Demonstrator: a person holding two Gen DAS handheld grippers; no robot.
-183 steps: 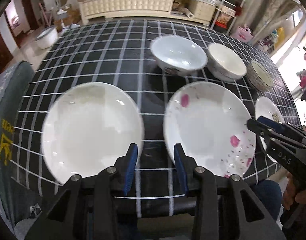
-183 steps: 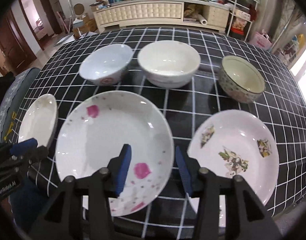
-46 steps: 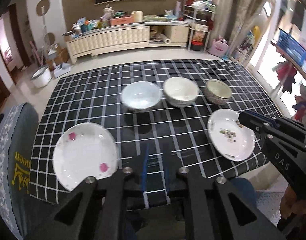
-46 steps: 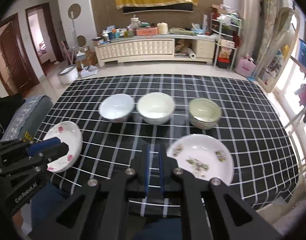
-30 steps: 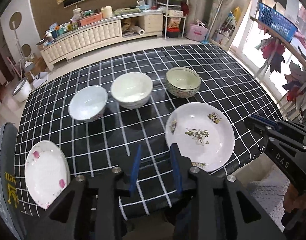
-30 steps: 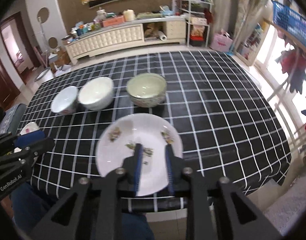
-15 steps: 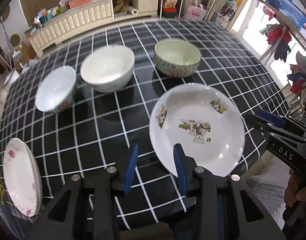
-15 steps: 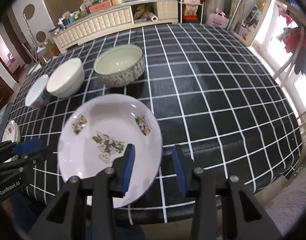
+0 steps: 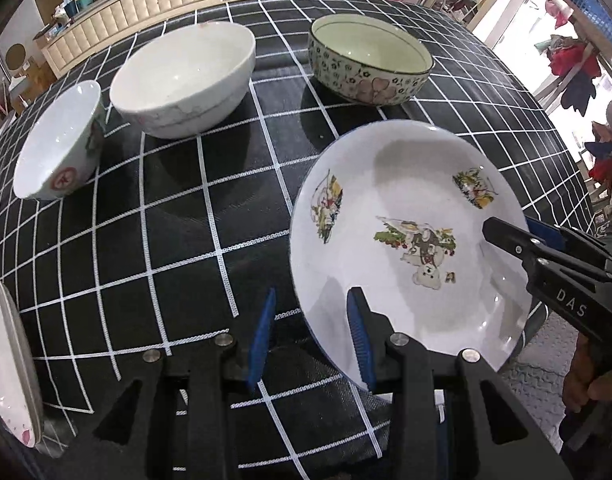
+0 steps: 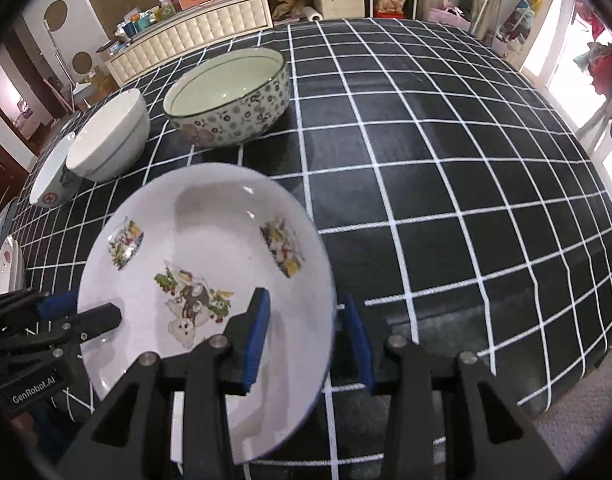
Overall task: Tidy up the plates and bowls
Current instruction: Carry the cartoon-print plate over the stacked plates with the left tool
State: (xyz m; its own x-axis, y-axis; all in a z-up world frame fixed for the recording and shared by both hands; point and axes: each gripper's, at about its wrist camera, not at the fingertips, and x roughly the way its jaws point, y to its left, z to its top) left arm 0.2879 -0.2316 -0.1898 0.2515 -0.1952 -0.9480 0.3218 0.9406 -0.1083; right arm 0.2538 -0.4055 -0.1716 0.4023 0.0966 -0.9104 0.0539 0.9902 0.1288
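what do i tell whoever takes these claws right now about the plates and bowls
Left claw: open, jaws just opened, straddling the near-left rim of the cartoon plate without gripping it.
Right claw: open, jaws just opened, straddling the same plate's right rim, no grip.
Cartoon plate lies flat at the near edge of the checked cloth.
Small bowl, white bowl and flowered bowl stand in a row behind, unstacked.
Pink-spotted plate sits at far left, seemingly on top of another plate.
Left: grip the cartoon plate, likely add it to that pile, then nest the bowls.
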